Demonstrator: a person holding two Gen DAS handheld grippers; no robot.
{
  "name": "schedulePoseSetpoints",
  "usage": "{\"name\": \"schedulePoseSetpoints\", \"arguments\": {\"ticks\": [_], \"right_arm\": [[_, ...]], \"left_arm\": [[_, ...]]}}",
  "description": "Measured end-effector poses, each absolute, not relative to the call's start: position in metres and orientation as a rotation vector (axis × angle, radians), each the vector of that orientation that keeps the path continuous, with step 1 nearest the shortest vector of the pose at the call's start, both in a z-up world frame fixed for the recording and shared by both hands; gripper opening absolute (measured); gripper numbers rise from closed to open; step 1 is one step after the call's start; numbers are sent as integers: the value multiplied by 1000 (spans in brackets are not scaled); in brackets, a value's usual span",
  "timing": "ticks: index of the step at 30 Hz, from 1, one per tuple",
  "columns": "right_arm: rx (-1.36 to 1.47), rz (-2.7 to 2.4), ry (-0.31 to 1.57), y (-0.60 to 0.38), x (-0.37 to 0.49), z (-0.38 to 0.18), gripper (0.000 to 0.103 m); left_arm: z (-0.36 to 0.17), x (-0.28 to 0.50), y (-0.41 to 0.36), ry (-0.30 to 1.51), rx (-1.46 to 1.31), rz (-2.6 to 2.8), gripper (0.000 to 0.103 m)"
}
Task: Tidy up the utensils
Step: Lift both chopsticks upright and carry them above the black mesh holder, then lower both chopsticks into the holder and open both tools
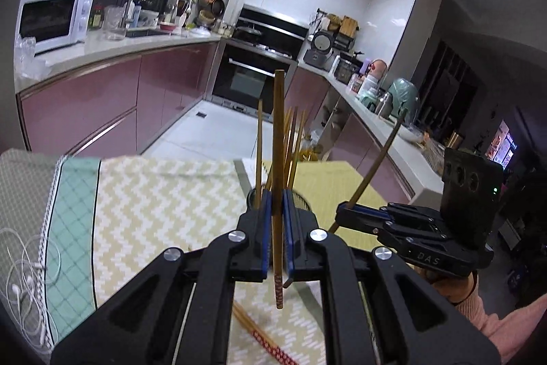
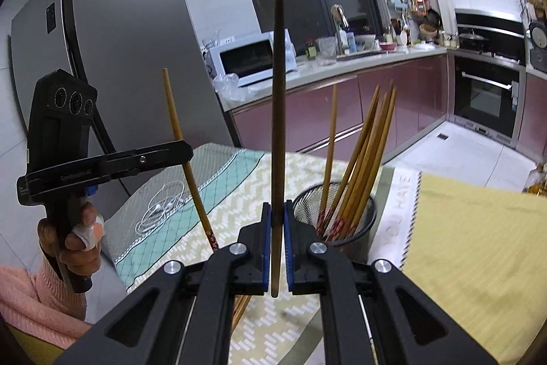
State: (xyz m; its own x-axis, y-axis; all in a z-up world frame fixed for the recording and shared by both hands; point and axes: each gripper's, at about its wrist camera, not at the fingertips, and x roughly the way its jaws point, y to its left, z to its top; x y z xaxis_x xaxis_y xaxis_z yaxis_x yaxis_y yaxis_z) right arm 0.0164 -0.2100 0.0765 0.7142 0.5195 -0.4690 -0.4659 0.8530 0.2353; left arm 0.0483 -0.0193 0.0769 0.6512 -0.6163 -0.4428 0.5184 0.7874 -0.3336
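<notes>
My left gripper (image 1: pixel 277 214) is shut on a wooden chopstick (image 1: pixel 278 139) held upright, its red patterned end pointing down. It also shows in the right wrist view (image 2: pixel 186 154), left of centre. My right gripper (image 2: pixel 277 221) is shut on another chopstick (image 2: pixel 277 98), also upright; it shows in the left wrist view (image 1: pixel 343 212) at the right. A black mesh holder (image 2: pixel 365 224) with several chopsticks (image 2: pixel 362 153) stands on the table just right of my right gripper. In the left wrist view the holder (image 1: pixel 302 199) is mostly hidden behind my fingers.
Loose chopsticks (image 1: pixel 259 336) lie on the yellow-white zigzag cloth (image 1: pixel 164 200) under my left gripper. White earphones (image 1: pixel 24 276) lie at the table's left. A yellow mat (image 2: pixel 478 245) covers the right side. Kitchen counters and an oven stand beyond the table.
</notes>
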Motion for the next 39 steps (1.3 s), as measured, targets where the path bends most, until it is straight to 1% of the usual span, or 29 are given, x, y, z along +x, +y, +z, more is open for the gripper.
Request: {"name": "schedulePoseSetpoints", "arguments": {"ticks": [13, 18, 23, 30, 39], "right_arm": [[76, 480, 454, -223, 36, 119, 6], [80, 461, 441, -226, 45, 123, 6], [82, 452, 463, -223, 57, 116, 6], [72, 459, 563, -216, 76, 90, 6], [77, 462, 683, -205, 93, 57, 6]], "left_arm": [[133, 74, -48, 428, -147, -652, 7], [138, 82, -64, 409, -111, -639, 7], [118, 91, -85, 460, -50, -625, 7], [79, 103, -99, 557, 9, -621, 7], [51, 121, -109, 637, 61, -621, 8]]}}
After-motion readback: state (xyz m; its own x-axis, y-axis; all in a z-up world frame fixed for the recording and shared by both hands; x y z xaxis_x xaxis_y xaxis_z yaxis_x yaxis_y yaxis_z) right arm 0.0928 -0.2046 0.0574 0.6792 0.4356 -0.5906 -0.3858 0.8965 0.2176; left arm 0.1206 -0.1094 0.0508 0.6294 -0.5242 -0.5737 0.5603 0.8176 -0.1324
